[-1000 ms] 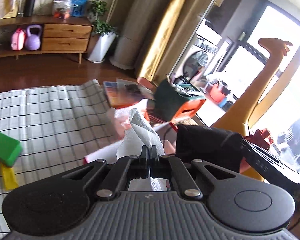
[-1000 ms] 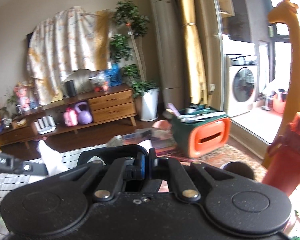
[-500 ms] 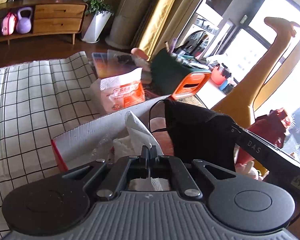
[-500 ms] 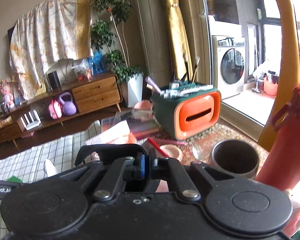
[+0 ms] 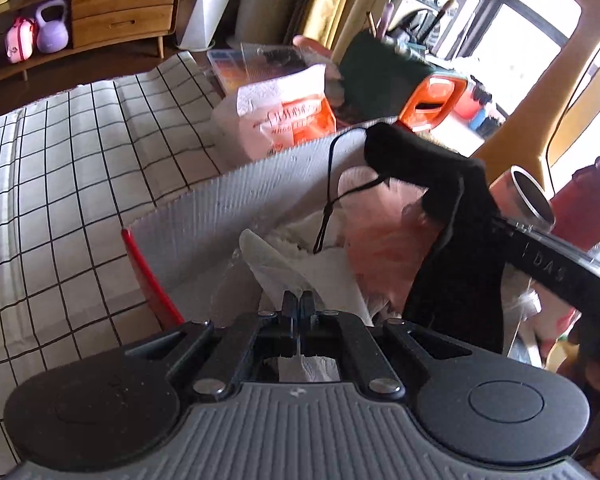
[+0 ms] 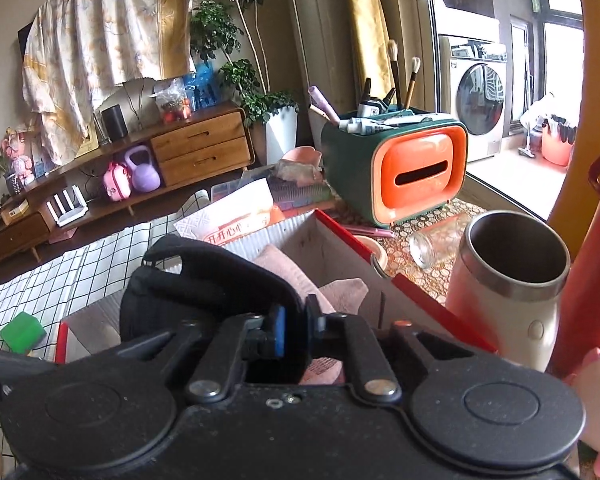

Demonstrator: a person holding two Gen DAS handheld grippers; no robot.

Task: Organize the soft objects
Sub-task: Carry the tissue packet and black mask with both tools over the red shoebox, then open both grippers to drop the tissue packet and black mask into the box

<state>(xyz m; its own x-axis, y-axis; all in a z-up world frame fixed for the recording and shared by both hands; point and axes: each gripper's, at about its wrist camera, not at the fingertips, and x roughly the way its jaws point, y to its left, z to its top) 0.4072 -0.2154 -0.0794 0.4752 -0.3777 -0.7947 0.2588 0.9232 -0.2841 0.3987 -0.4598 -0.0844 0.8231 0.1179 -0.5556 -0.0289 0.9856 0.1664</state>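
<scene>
A grey corrugated box (image 5: 240,200) with red edges (image 6: 340,232) stands on the checked cloth. It holds pink soft cloth (image 5: 380,240) (image 6: 284,268) and white tissue. My left gripper (image 5: 298,298) is shut on a white tissue (image 5: 276,264) just above the box's near corner. My right gripper (image 6: 296,320) hangs over the box and its jaws are opening, with a gap showing between the pads. A black fabric piece with a cord (image 5: 452,216) (image 6: 204,280) still drapes over its left finger and hangs into the box.
Right of the box stand a steel-lined mug (image 6: 512,280), a red bottle (image 6: 596,260) and a glass jar (image 6: 432,244). Behind it are an orange-and-green brush holder (image 6: 404,172) and a tissue packet (image 5: 280,112). A green block (image 6: 22,332) lies on the checked cloth (image 5: 80,160).
Both grippers have sunk towards the box, which now fills the lower views. The right jaws have parted slightly. The left stays shut on the tissue.
</scene>
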